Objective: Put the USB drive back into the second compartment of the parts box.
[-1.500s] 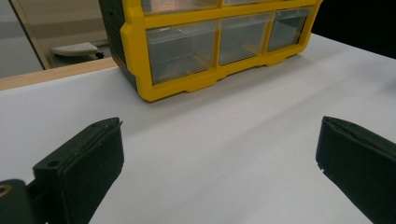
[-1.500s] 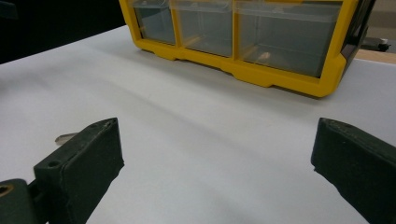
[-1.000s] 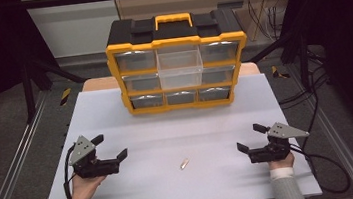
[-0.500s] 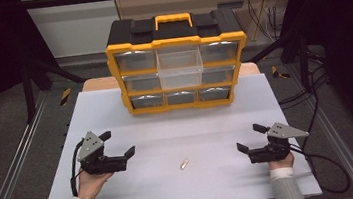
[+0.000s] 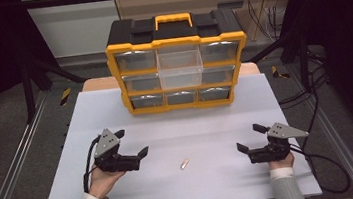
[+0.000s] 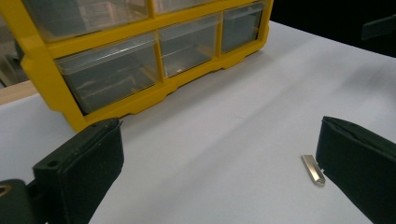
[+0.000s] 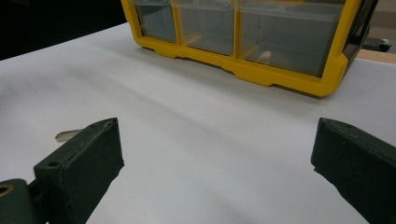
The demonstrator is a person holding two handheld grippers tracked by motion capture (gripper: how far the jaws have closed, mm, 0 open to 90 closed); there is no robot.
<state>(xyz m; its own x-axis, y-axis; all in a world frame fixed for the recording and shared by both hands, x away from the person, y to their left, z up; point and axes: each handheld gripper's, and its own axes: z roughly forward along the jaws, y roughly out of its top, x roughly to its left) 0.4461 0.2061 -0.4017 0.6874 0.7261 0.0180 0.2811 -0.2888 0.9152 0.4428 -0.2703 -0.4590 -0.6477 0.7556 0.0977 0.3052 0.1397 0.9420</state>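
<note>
1. Jaws of the left gripper (image 5: 131,143) stand spread wide with nothing between them; from the high view it sits low over the white table (image 5: 207,126), pointing toward the middle.
2. Its own camera shows what the high view cannot: the small metal piece (image 6: 313,170) lies flat just beside the inner edge of its right-hand jaw, apart from it by a sliver.
3. From above, that metal piece (image 5: 185,164) lies on bare table between the two grippers, nearer the left one.
4. The right gripper (image 5: 250,138) is also spread and holds nothing; its view catches the piece's end (image 7: 67,135) peeking past one jaw.
5. The yellow drawer organiser (image 5: 178,64) stands at the table's far edge, one upper middle drawer (image 5: 178,69) pulled out.
6. Open tabletop runs between organiser and grippers; the near edge is close behind both hands.
</note>
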